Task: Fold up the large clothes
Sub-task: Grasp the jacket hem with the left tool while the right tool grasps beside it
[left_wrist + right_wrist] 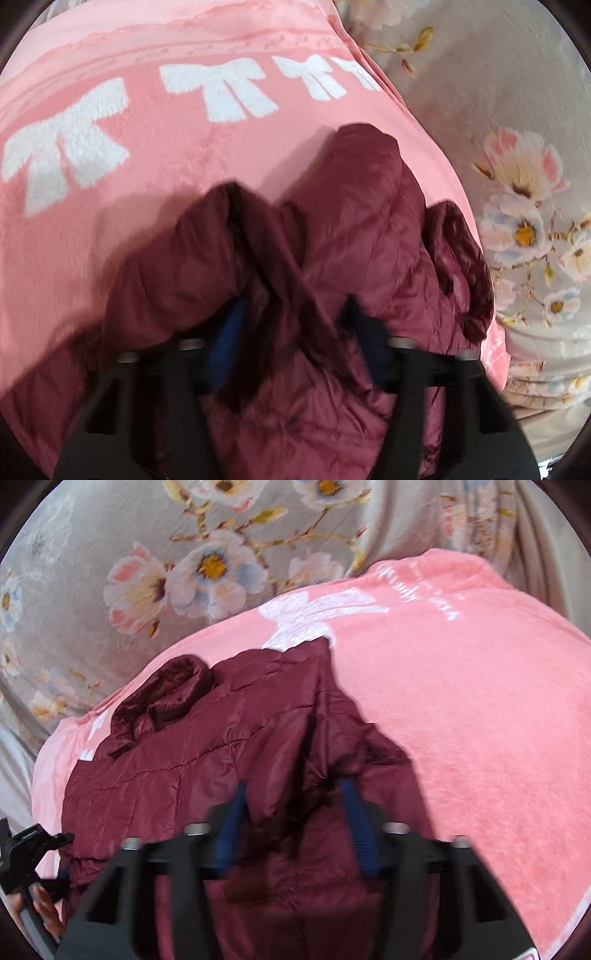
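Left wrist view: my left claw (295,314) has its blue fingers (227,332) spread apart, with bunched folds of the maroon puffer jacket (332,229) lying between and over them; fabric is in the gap, but the fingers are not pressed together on it, so I read it as open. The jacket is heaped on the pink fleece blanket (110,206) with white bows (221,88), and the grey floral bedsheet (517,147) lies to the right. Right wrist view: my right claw (295,805) is also spread wide, a raised ridge of jacket (177,760) between the blue fingers (356,823), not clamped. The jacket's collar (166,690) sits upper left, near the blanket (480,701) edge. The floral sheet (92,627) lies beyond. The other gripper (29,853), held in a hand (46,912), is at the lower left edge, beside the jacket.
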`<state>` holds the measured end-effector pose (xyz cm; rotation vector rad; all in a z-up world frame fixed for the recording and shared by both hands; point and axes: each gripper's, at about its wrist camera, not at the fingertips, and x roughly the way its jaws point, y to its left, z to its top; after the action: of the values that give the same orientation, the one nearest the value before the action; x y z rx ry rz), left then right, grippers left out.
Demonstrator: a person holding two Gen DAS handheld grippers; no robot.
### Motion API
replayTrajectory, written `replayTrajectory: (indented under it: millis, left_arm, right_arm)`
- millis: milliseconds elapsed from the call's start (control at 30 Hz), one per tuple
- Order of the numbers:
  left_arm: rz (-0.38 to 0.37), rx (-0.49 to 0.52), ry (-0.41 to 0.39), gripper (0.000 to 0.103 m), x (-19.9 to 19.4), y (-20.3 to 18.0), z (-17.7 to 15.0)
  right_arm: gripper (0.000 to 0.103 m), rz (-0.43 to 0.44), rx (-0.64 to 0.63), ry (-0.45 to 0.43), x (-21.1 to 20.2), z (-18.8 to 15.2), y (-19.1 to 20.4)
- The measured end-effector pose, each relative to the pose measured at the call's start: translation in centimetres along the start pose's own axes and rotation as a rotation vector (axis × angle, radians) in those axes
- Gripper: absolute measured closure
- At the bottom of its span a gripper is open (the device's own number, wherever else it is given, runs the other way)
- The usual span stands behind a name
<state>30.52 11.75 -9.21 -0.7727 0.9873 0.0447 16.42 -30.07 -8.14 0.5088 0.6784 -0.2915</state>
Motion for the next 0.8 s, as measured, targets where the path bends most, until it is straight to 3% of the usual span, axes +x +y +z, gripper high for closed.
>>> replayTrajectory:
  millis: [33,100,200,267,367,467,700,800]
  left_arm:
    - [-0.036,0.021,0.004,0.100,-0.1,-0.1,0.8]
    - [-0.062,0.028,-0.021,0.101,-1.1,-0.2,1.7]
    - [-0.075,0.064,-0.179,0.102,-5.4,0.0,3.1]
    - [-0.036,0.084,-0.215,0.102,-6.0,0.5,3.4]
    - [0.019,0.093,-0.130,0.102,-2.9,1.7,3.3]
    - [0.055,0.105,-0.070,0.101,0.3,3.2,2.3]
    - [0.119,0.207,-0.122,0.100,0.8,2.1,1.5]
    - [0.142,0.244,-0.104,0.098,-0.5,1.8,1.3]
  right_arm:
    - [0.098,0.007,-0.011,0.017,0.3,0.2,0.4]
    - [0.099,0.071,-0.027,-0.018,-0.8,1.1,2.1]
    - [0.100,0.196,-0.097,-0.143,-4.4,1.9,5.2]
    - [0.100,0.174,-0.145,-0.157,-4.3,1.8,6.2]
    - [0.100,0.078,-0.125,-0.032,-0.2,0.3,4.9]
    - [0.101,0.044,-0.102,0.055,2.3,-1.6,3.4]
    - [0.100,0.049,-0.085,0.093,3.1,-2.0,2.7]
    - [0.091,0.032,-0.056,0.072,1.5,-2.0,1.9]
